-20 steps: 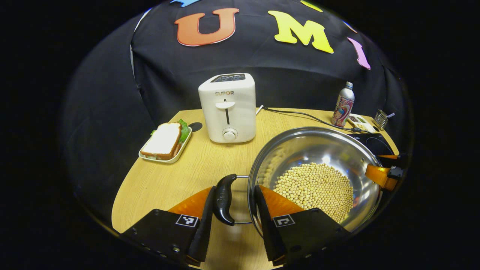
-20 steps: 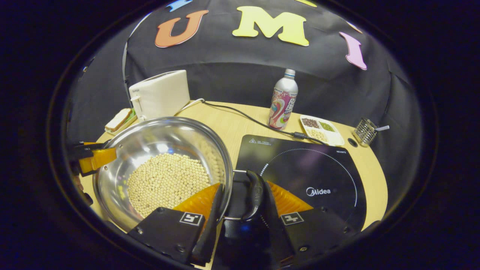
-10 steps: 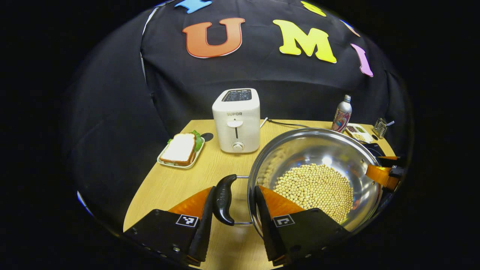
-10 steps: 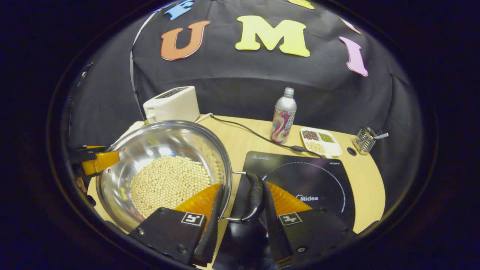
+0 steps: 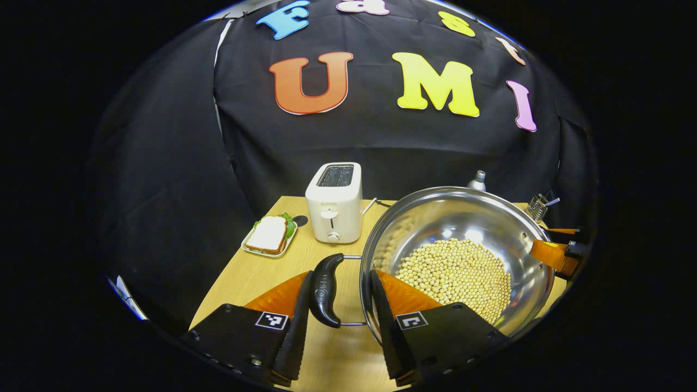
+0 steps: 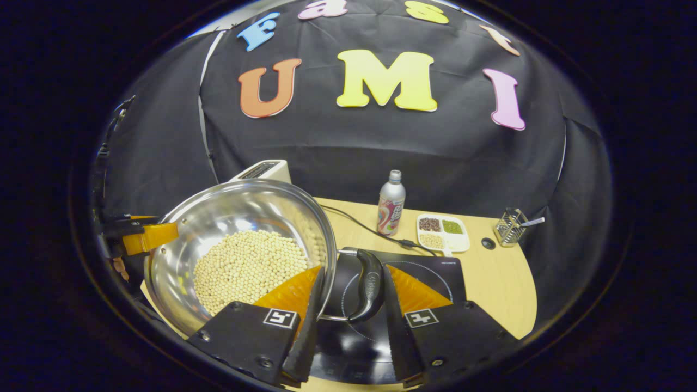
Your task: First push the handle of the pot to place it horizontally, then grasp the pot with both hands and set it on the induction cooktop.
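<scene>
The pot (image 5: 457, 261), full of pale beans (image 5: 454, 275), hangs in the air between the two grippers, above the tabletop (image 5: 261, 272). In the right gripper view it sits left of the black cooktop (image 6: 430, 272), which lies at the near right part of the tabletop. The step in hand looks like the carry across to the cooktop. To do it well, both grippers should travel together at one height, so the rim stays level and no beans spill, and the pot should go down flat inside the ring on the glass.

The left gripper (image 5: 337, 313) is narrowed around the pot's left handle (image 5: 324, 291): one finger lies against the outside of the black grip, the other just inside the pot wall. Whether both truly press, I cannot tell.

The right gripper (image 6: 348, 313) stands likewise, its fingers flanking the right handle (image 6: 368, 291) and the pot's rim, with the same doubt.

Toaster (image 5: 333, 202), sandwich plate (image 5: 268, 238) and bottle (image 6: 391, 202) stand towards the far edge, clear of the path.
</scene>
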{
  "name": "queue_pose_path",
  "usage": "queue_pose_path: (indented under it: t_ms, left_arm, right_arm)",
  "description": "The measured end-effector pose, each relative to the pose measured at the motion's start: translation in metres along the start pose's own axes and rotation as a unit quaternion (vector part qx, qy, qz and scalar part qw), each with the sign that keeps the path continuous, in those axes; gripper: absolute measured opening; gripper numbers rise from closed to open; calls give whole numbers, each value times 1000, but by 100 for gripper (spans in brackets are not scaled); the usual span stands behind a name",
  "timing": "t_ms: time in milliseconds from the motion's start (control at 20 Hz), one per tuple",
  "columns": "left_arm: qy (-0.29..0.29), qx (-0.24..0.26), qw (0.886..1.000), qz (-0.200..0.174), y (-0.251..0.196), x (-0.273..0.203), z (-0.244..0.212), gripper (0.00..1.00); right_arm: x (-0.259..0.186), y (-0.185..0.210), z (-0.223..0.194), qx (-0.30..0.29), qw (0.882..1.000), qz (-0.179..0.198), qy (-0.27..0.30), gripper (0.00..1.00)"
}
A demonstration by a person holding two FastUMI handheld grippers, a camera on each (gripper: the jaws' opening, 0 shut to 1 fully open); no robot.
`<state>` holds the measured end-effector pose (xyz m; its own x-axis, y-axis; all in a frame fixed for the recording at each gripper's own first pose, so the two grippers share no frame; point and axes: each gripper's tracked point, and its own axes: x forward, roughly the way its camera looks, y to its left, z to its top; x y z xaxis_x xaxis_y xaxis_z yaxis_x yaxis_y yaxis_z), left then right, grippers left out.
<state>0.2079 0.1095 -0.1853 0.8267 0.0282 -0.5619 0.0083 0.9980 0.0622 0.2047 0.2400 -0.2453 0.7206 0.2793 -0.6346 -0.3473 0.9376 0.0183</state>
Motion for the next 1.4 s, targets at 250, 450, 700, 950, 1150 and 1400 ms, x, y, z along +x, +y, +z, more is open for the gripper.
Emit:
queue_pose_path:
  t_ms: [250, 450, 700, 950, 1150, 1400]
  left_arm:
    - [-20, 12, 999, -22, -59, -12, 24, 57]
    - [-22, 16, 999, -44, -105, -6, 35, 57]
    - [-15, 19, 997, -74, -160, 13, 30, 57]
    - [-9, 24, 996, -87, -195, 36, 24, 57]
    - [5, 27, 995, -93, -212, 61, 10, 57]
    - [28, 23, 995, -91, -230, 81, -13, 57]
  right_arm:
    - [-26, -57, 13, 30, 999, -9, -6, 55]
    - [-34, -104, 15, 34, 999, -26, -11, 55]
    - [-33, -158, 11, 38, 998, -57, -11, 55]
    - [-19, -189, -5, 48, 996, -70, -5, 55]
    - [3, -207, -19, 61, 995, -74, 8, 58]
    - [34, -220, -48, 76, 994, -74, 37, 55]
